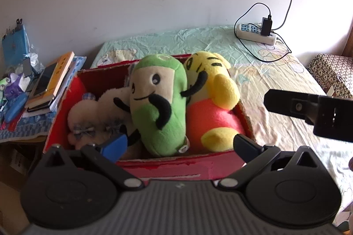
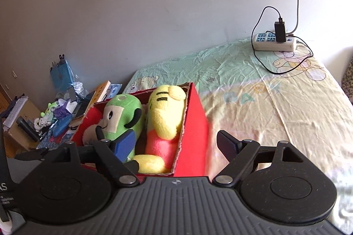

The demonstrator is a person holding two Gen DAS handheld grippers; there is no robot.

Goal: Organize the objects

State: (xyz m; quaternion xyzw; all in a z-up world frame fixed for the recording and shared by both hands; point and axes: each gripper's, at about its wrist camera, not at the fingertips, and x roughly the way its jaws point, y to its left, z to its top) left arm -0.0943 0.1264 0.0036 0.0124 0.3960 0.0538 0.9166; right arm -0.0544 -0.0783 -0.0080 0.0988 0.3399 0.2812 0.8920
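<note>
Bed (image 1: 275, 71): one red box (image 1: 176, 165), three plush toys (image 1: 157, 102); both grippers empty.

Little legible print: one cropped white label, faint letters on the sheet.

In the right wrist view, a black unit (image 2: 4, 179) at the left edge carries white print cut off by the frame: large "AS", then smaller fragments "…quisition" and "…stem" below it. The sheet (image 2: 253, 124) shows big pale letters; a teal "P" and "A" can be made out, while the ones after them are too washed out to read. In the left wrist view, the yellow spine of a book (image 1: 59, 71) bears dark characters, and a carton (image 1: 17, 160) below has a printed label; both are too small to read.
</note>
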